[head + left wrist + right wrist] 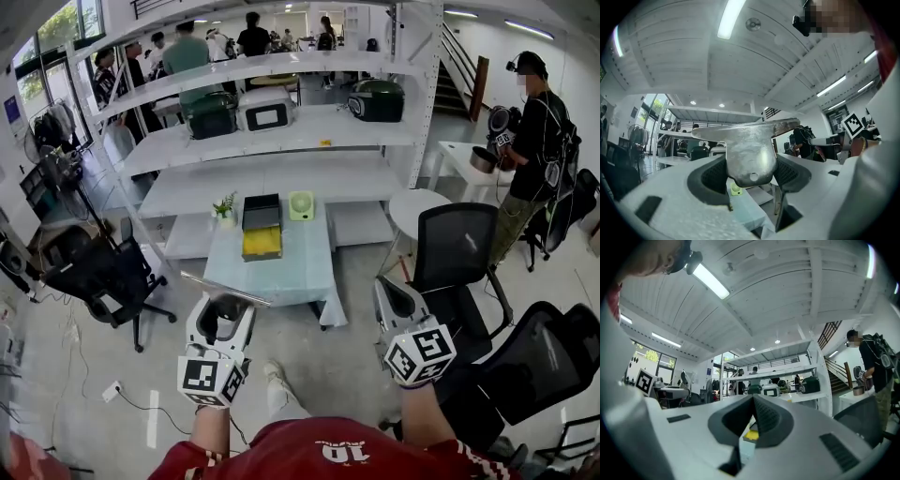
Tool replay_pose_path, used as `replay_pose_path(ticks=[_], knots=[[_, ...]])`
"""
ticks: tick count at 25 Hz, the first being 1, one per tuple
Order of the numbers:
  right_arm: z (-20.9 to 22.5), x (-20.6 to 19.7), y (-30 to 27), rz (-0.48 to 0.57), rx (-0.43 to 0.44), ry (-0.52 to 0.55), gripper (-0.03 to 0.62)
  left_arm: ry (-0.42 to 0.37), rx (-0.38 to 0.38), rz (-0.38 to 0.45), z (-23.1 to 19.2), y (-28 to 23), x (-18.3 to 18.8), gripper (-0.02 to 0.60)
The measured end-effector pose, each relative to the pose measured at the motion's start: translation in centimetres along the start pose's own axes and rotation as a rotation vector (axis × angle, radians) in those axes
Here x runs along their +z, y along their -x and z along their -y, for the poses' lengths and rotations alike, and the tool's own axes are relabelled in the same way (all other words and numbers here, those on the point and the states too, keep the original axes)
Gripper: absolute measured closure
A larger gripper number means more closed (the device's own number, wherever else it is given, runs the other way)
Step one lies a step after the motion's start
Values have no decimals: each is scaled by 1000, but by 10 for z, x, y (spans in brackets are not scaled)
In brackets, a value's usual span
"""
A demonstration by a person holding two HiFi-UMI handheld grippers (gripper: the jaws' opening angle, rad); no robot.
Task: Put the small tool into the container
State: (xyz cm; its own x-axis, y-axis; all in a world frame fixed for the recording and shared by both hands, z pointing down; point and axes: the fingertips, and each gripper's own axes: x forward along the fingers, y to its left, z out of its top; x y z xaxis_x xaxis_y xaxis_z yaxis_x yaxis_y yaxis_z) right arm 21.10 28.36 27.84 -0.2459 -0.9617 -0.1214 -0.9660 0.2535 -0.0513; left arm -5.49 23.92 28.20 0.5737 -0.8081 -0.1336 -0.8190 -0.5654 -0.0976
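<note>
So right now the left tongs (223,307) are pinching the small tool (751,154), a flat metal piece with a long crossbar. The pads are clamped on its broad body and the bar sticks out to both sides. The right tongs (753,400) are pressed together with nothing in them, hanging off to the side. The container (262,214) is the dark box with the yellow section, sitting on the tabletop (281,272) ahead of me. There's a small plant (225,206) just beside it on one side and a little green gadget (300,204) on the other. The tool is up in the air, well short of the tabletop edge, so the whole carry is left to do as far as I can judge. My main worry is that crossbar. It's wide, so if I come in with it lying across the box it could catch the rim and twist in the pads, or swipe the plant. The metal also looks slick, so a quick swing might let it pivot or slide out. And letting go before it's over the box puts it on the floor.
</note>
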Motion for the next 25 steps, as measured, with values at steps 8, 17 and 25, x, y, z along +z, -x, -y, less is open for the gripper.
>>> replay_pose_path(ticks=[8, 17, 25], knots=[[-8, -3, 5, -6, -9, 9, 591, -5, 0, 8, -1, 10, 5, 290], [-10, -7, 4, -15, -7, -12, 591, 9, 11, 2, -5, 15, 2, 290], [-9, -9, -2, -21, -9, -8, 591, 0, 5, -2, -8, 10, 0, 290]])
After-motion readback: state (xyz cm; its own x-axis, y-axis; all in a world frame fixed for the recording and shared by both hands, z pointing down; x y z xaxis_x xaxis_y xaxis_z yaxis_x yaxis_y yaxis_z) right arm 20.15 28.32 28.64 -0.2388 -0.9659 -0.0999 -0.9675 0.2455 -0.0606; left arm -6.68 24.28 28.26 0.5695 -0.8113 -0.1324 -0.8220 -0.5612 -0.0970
